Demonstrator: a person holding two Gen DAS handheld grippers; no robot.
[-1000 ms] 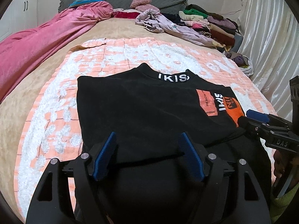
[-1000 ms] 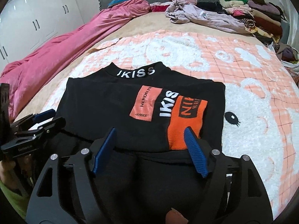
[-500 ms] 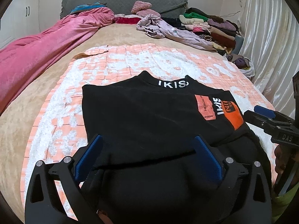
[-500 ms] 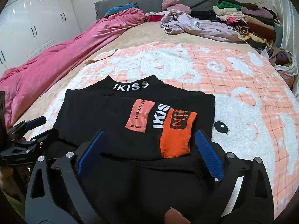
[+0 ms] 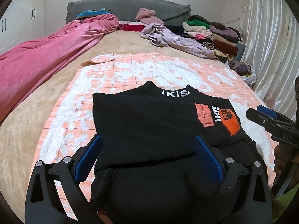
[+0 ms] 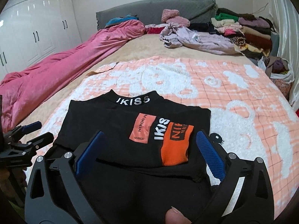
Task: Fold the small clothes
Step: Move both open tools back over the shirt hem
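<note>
A black top [image 5: 149, 115] with "IKISS" on its collar and pink and orange patches [image 6: 168, 134] lies flat on the peach blanket [image 5: 130, 74]. Its upper half is folded over the lower half. My left gripper [image 5: 147, 140] hovers open over the left part of the fold. My right gripper [image 6: 150, 134] hangs over the patch side, jaws opening. The cloth lies beneath both gaps, and no blue pad presses on it. Each gripper shows at the edge of the other's view: the right gripper [image 5: 269, 117] and the left gripper [image 6: 31, 132].
A pink duvet [image 5: 46, 56] runs along the bed's left side. Stacked and loose clothes [image 5: 205, 31] fill the far right by the grey headboard [image 6: 149, 7]. A bag of clothes [image 6: 280, 69] and a curtain [image 5: 271, 46] stand at the right, white wardrobes [image 6: 37, 28] at the left.
Both grippers have opened wider and lifted back from the top's fold. The black top lies still where it was laid.
</note>
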